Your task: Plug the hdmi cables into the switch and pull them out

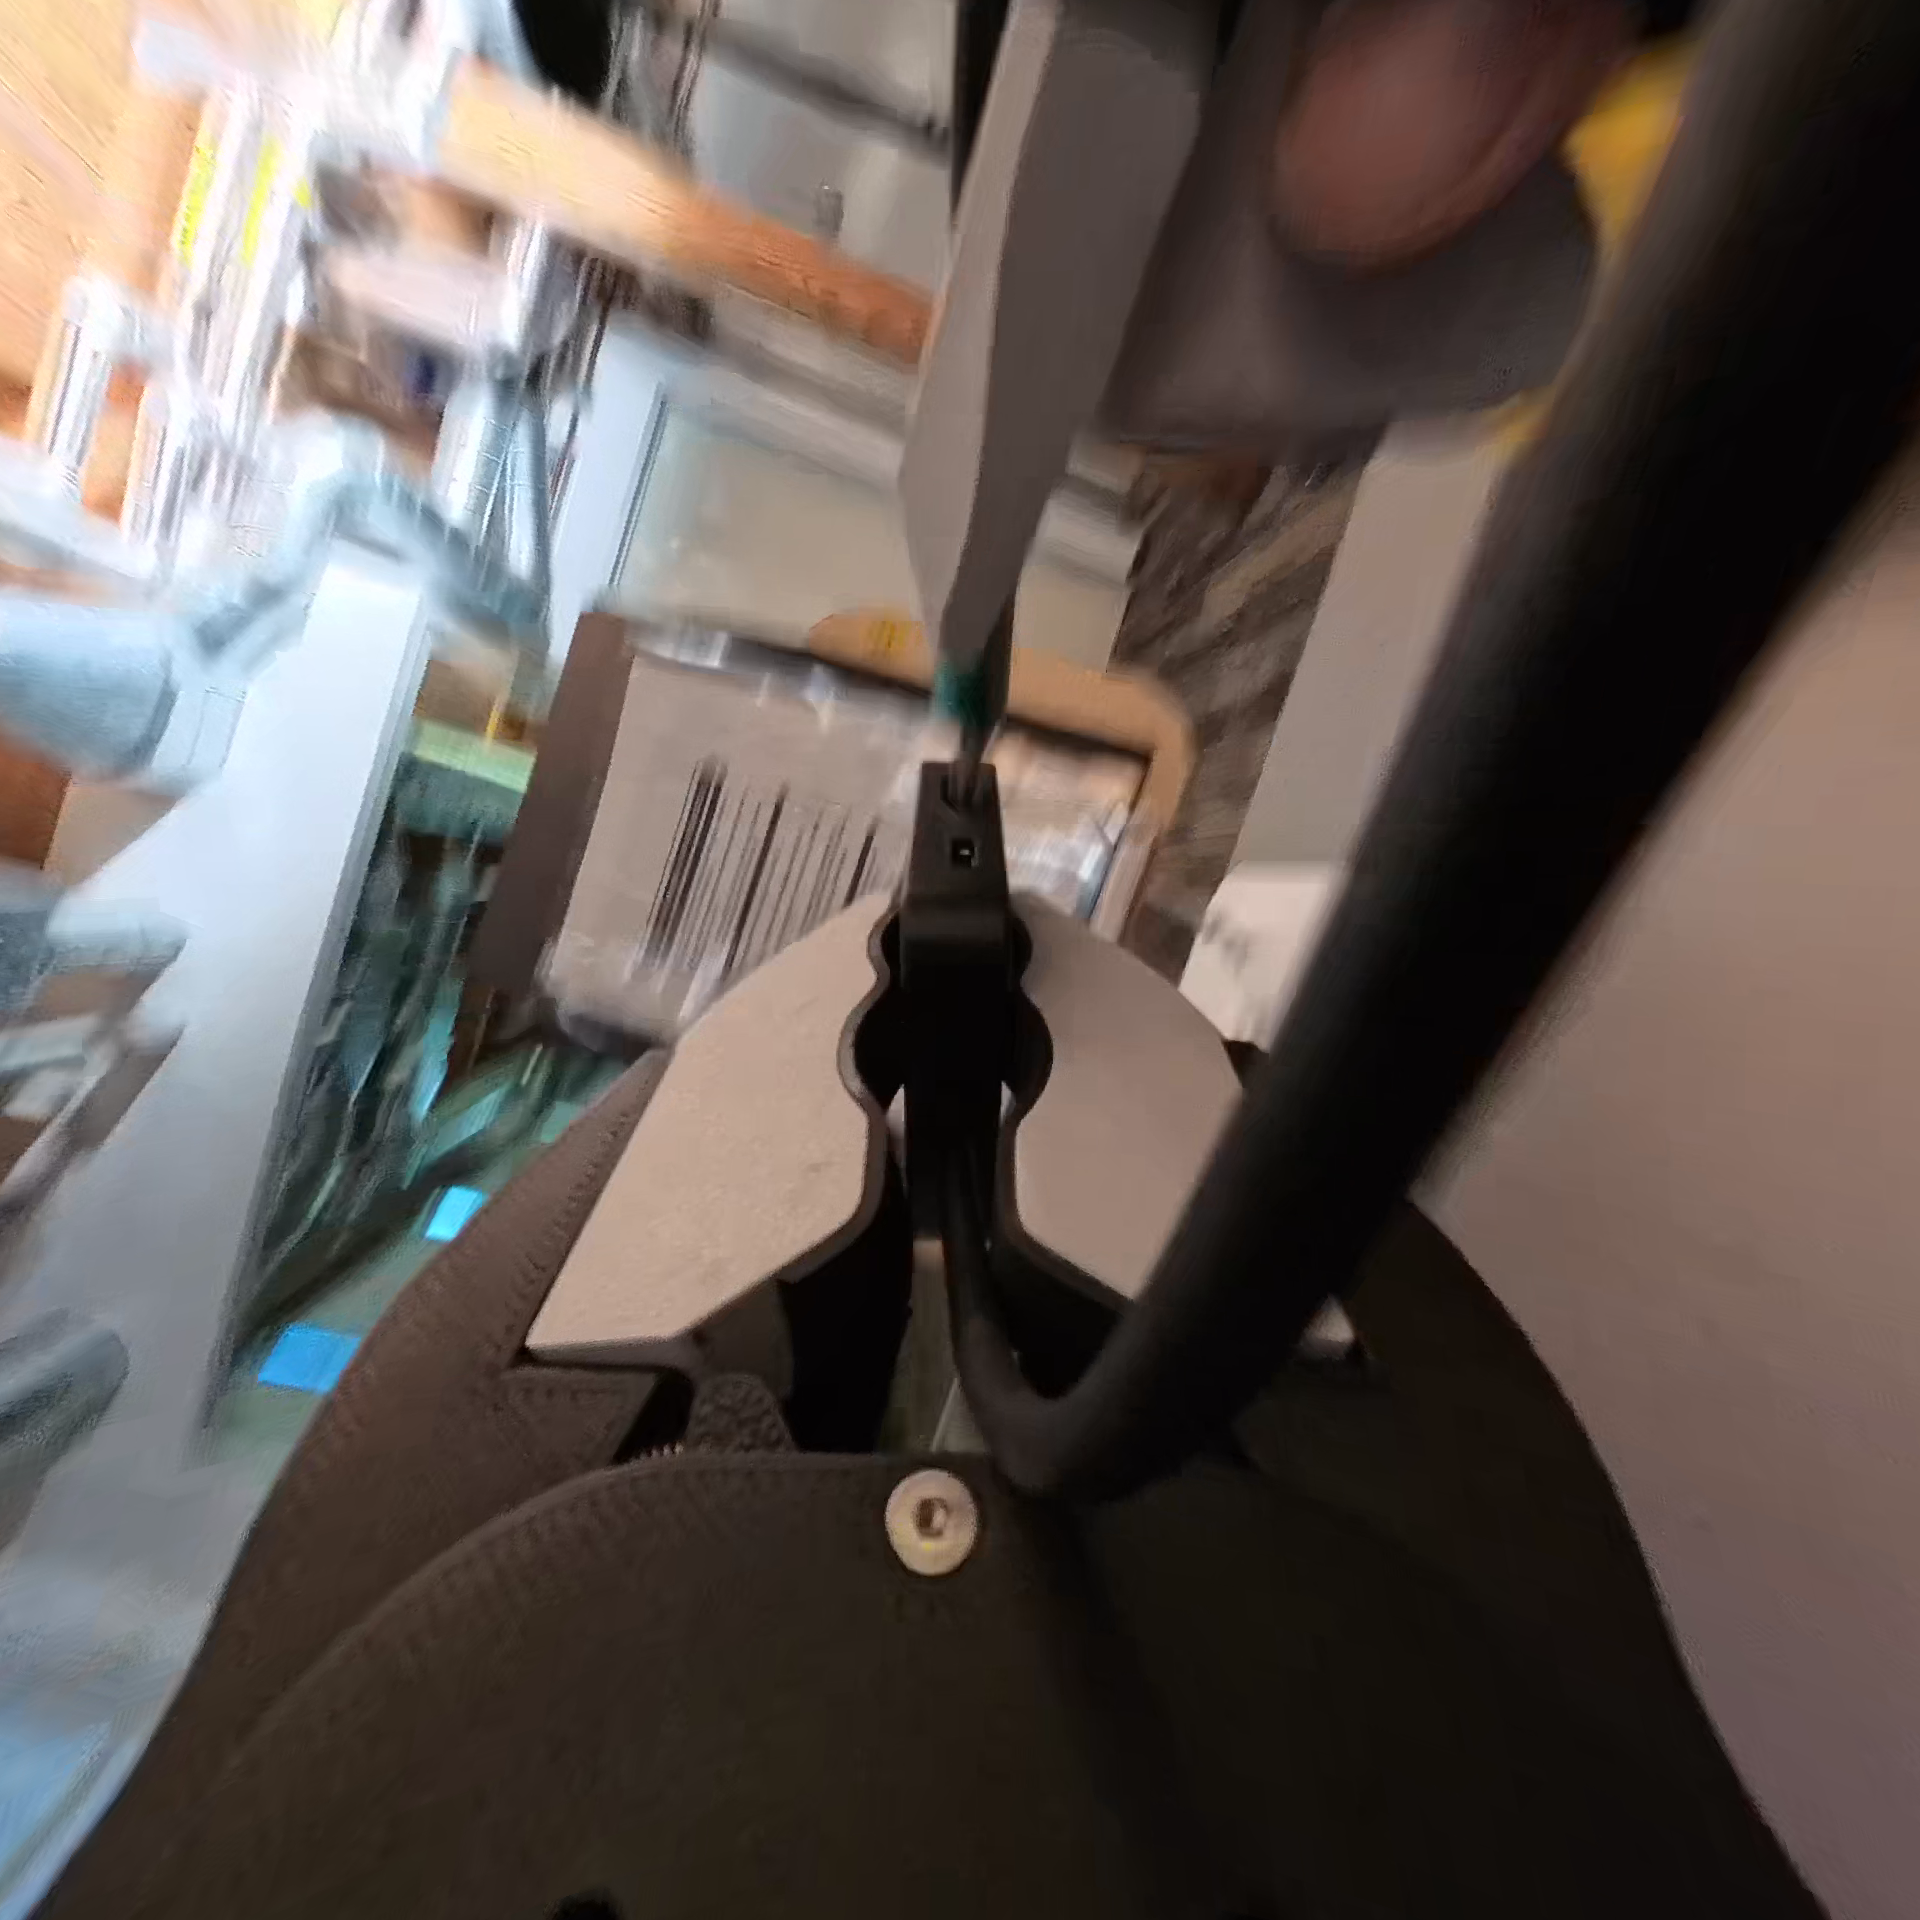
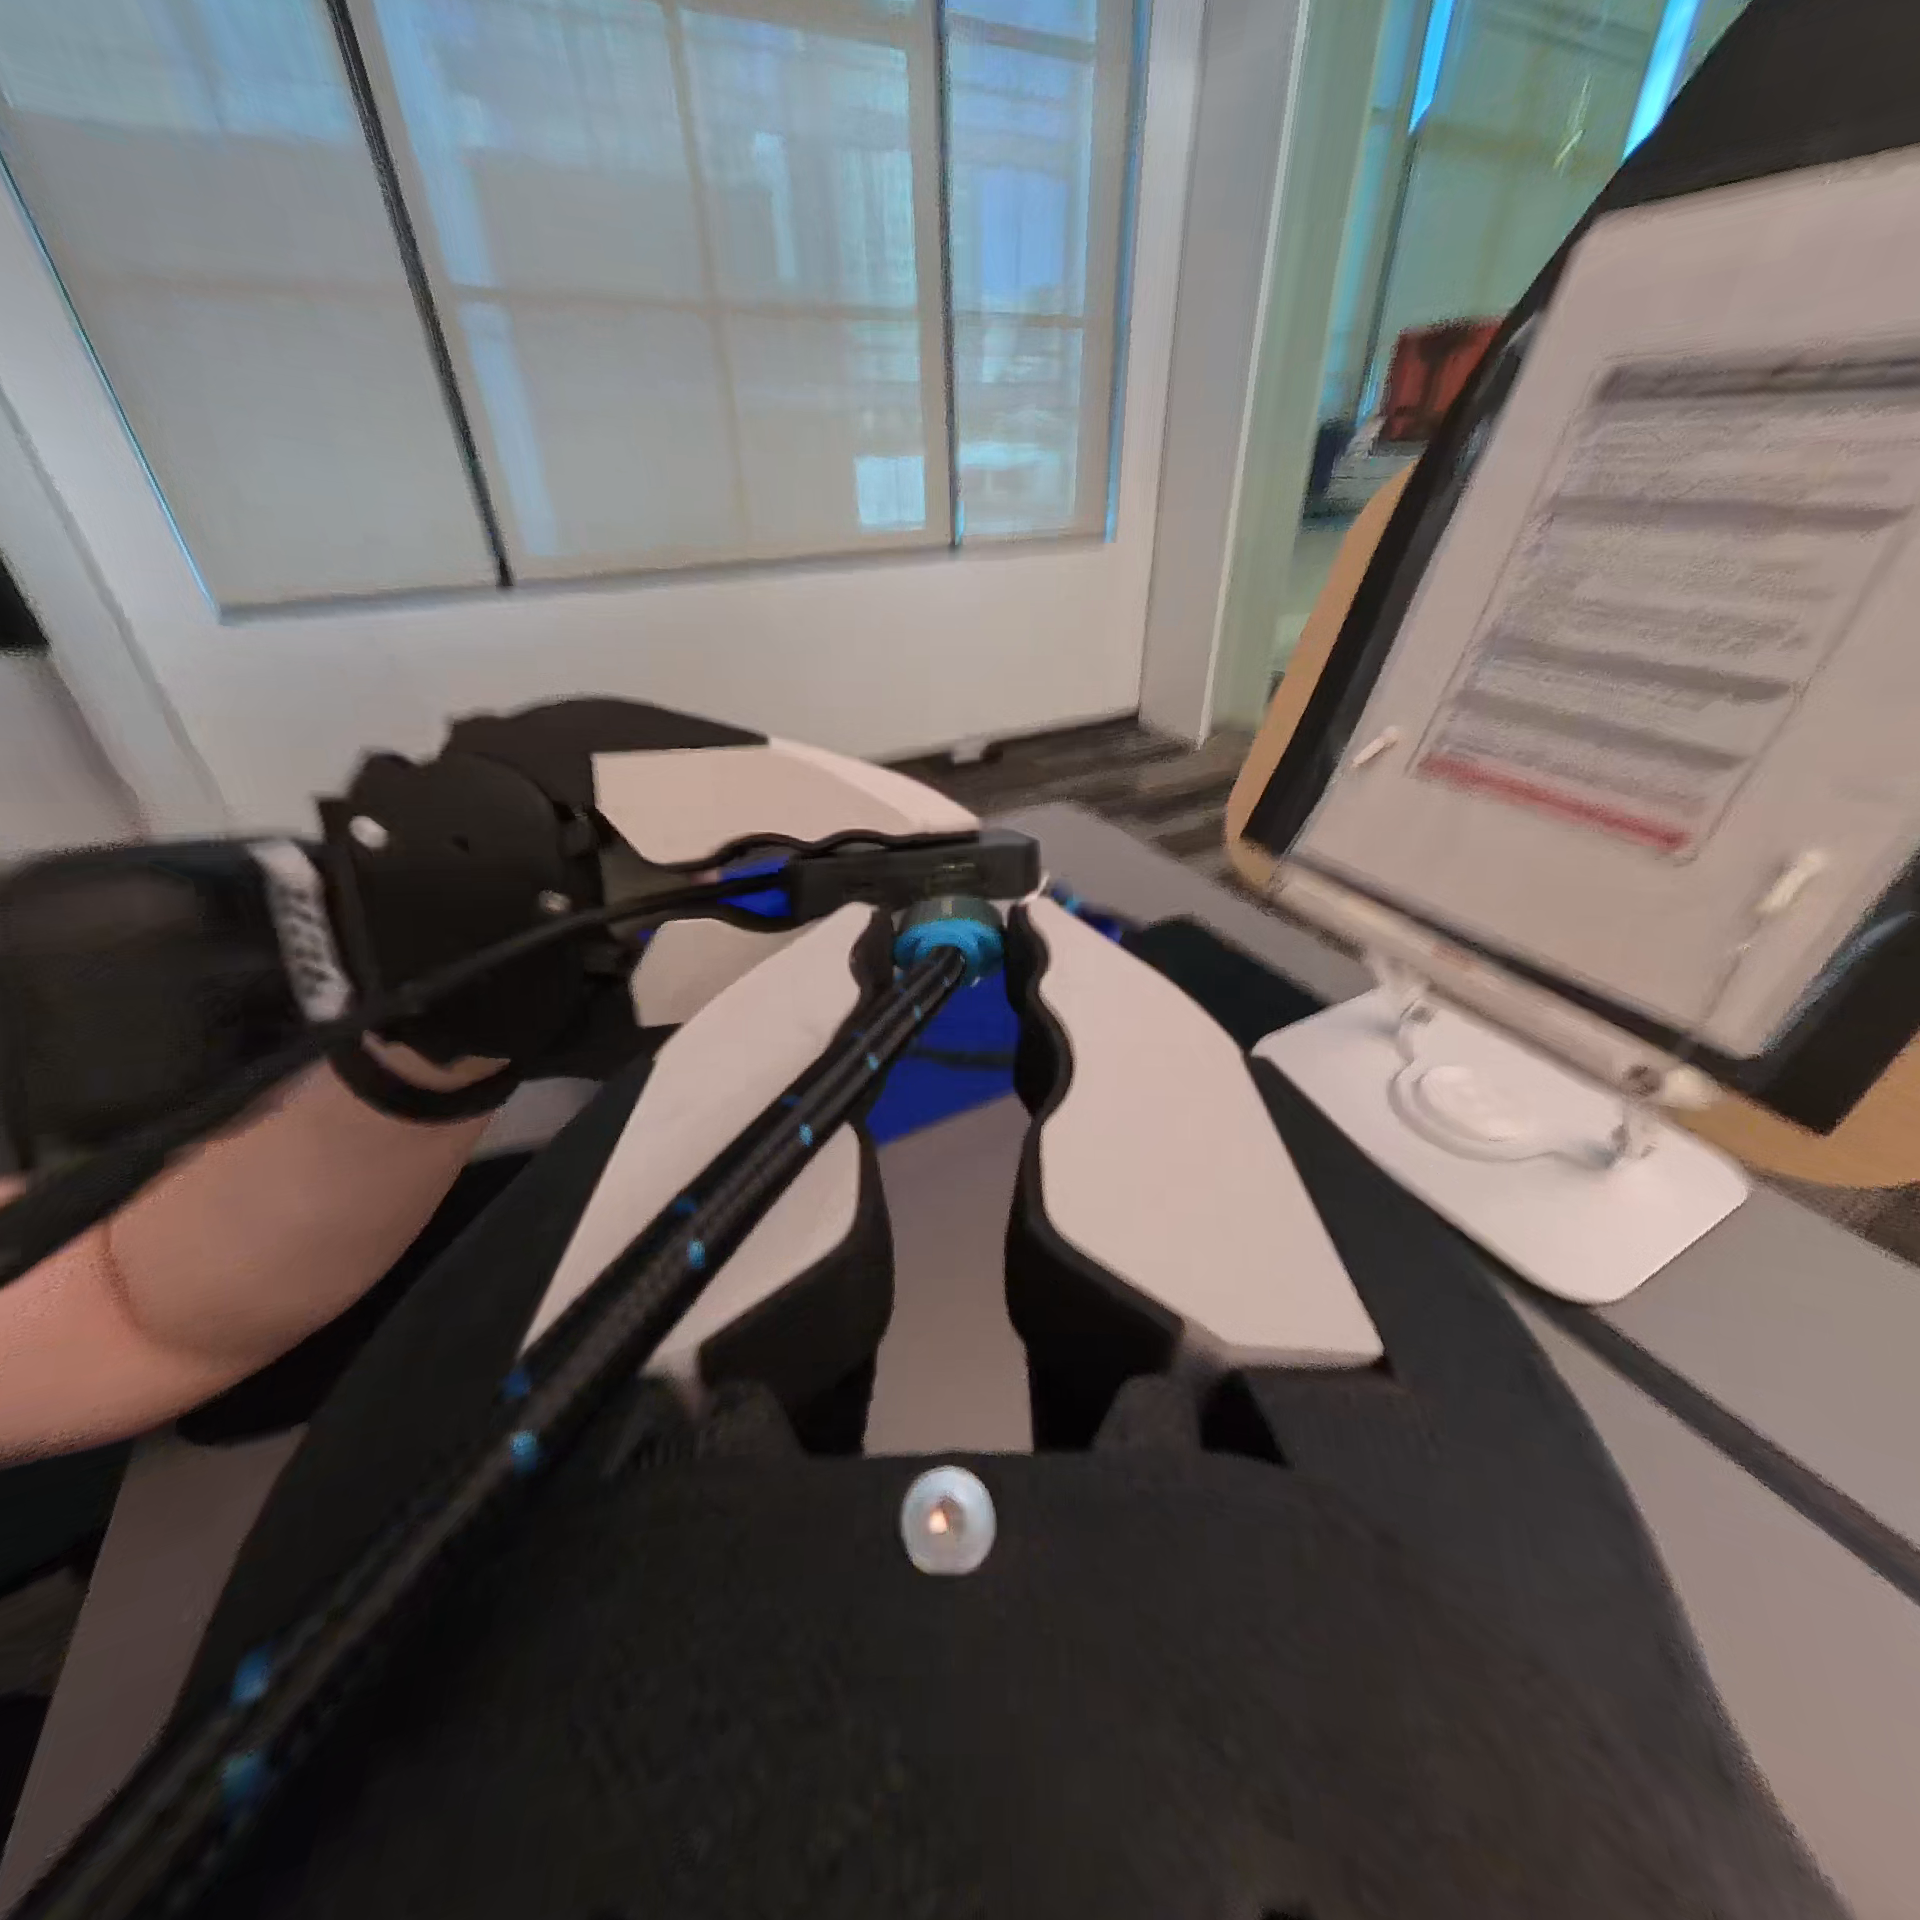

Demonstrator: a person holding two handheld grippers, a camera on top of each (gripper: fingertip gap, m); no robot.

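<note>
- Black switch [image 1: 954, 883] sits clamped edge-on in my left claw [image 1: 951, 940], centre frame.
- Blue-ringed HDMI cable [image 2: 940, 940] plug is pinched in my right claw [image 2: 945, 951], its tip touching the switch's underside.
- Grey desk [image 2: 1714, 1558] lies lower right.

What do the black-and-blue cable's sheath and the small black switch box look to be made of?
The black cable with blue flecks seems to have a braided fabric sheath: a fine woven texture shows. The small black switch box looks like matte moulded plastic, with dull flat faces; blur leaves this uncertain.
</note>
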